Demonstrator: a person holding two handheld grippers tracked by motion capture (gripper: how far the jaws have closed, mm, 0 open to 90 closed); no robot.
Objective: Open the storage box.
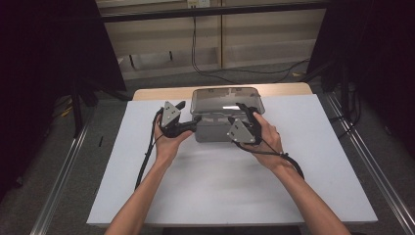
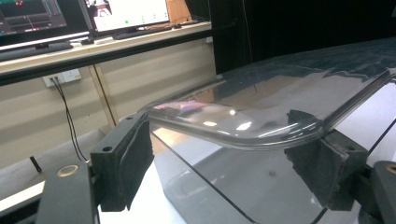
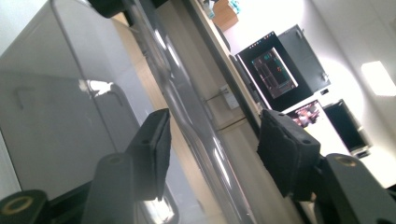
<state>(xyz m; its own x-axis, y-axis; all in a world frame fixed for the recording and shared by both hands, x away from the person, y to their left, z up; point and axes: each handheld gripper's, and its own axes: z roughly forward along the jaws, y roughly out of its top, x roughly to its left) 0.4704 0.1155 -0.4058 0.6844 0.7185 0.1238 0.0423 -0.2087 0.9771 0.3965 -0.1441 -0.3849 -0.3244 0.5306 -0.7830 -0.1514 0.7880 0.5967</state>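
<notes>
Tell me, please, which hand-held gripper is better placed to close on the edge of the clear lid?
Probably the right hand-held gripper: its open jaws sit on either side of the clear lid's edge. The left hand-held gripper is open at the lid's corner, a less sure hold.

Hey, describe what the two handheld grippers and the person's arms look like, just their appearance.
Both are black handheld tools. The left gripper and right gripper each carry a grey three-cornered plate on top and trail a black cable. Up close, the left gripper's fingers are blocky black bars faced with rough dark foam pads, with brass-coloured rings at the base. The person's forearms are bare; no sleeves show.
</notes>
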